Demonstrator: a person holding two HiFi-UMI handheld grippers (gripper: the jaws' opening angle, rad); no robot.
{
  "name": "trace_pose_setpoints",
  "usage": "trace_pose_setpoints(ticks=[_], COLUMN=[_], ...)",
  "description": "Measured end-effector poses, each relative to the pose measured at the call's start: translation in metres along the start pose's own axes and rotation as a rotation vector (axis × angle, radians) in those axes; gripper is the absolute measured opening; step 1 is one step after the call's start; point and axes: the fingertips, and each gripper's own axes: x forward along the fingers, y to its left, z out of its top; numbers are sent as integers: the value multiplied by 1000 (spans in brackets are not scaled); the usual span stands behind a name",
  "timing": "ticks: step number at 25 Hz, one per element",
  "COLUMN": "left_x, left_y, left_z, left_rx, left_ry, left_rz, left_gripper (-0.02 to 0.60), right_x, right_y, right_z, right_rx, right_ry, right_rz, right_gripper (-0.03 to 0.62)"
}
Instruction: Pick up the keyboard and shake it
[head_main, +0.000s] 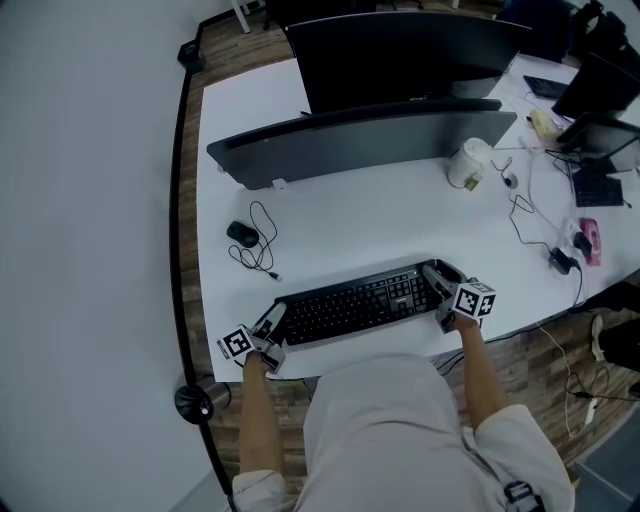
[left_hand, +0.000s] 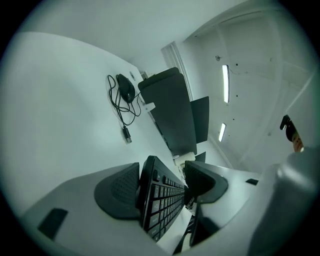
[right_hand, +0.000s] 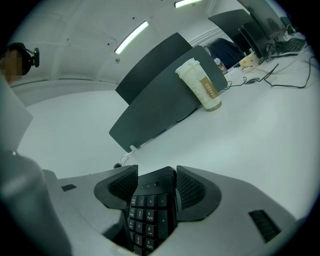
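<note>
A black keyboard (head_main: 355, 303) lies along the front of the white desk (head_main: 330, 220). My left gripper (head_main: 273, 335) is at its left end, my right gripper (head_main: 440, 293) at its right end. In the left gripper view the keyboard (left_hand: 160, 200) stands edge-on between the jaws of the left gripper (left_hand: 162, 175). One pad rests against its underside, while the other pad (left_hand: 200, 177) stands clear of the keys, so this gripper is open. In the right gripper view the right gripper (right_hand: 156, 182) is shut on the number-pad end of the keyboard (right_hand: 150, 215), both pads against it.
A black mouse (head_main: 242, 234) with a coiled cable lies behind the keyboard's left half. A wide curved monitor (head_main: 360, 140) spans the desk's middle, with a second screen (head_main: 400, 50) behind it. A paper cup (head_main: 468, 163) stands to the right, with cables and small devices (head_main: 560, 250) beyond.
</note>
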Motion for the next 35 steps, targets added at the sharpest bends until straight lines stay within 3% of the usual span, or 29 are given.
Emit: trace_pose_setpoints(ticks=[4,9,14,22,26,29,32,35], left_x=[-5,-11,-15,-21,-28,-26,-18,-17], left_y=[-16,-39,-46,-48,-55,-63,-66,-73], left_z=[1,0,-3,4,8,-2,-20,-21], left_rx=[-122,-211,-220,-317,-391,-408,-378,-351], left_ry=[-12,1,-2,-55,-98,-22,104,141], left_rz=[-141,-298,-356,-435,-521,-546,-504,-506], left_gripper=[223,193,202,210,210,213,215,215], right_x=[-4,-10,-9,-9,-10,-11,-10,-10], right_y=[-4,-11,-13,-15,-15,-14,-12,-12], right_z=[6,12,11,10,13,16,18,19], right_rx=[-6,1,0,-4,-8,-18,-28,-11], right_ry=[-30,-59,-60,-71,-92,-106,-102,-102], right_rz=[19,26,26,12,33,57,86,109], right_gripper=[244,216,207,207,207,209,208,206])
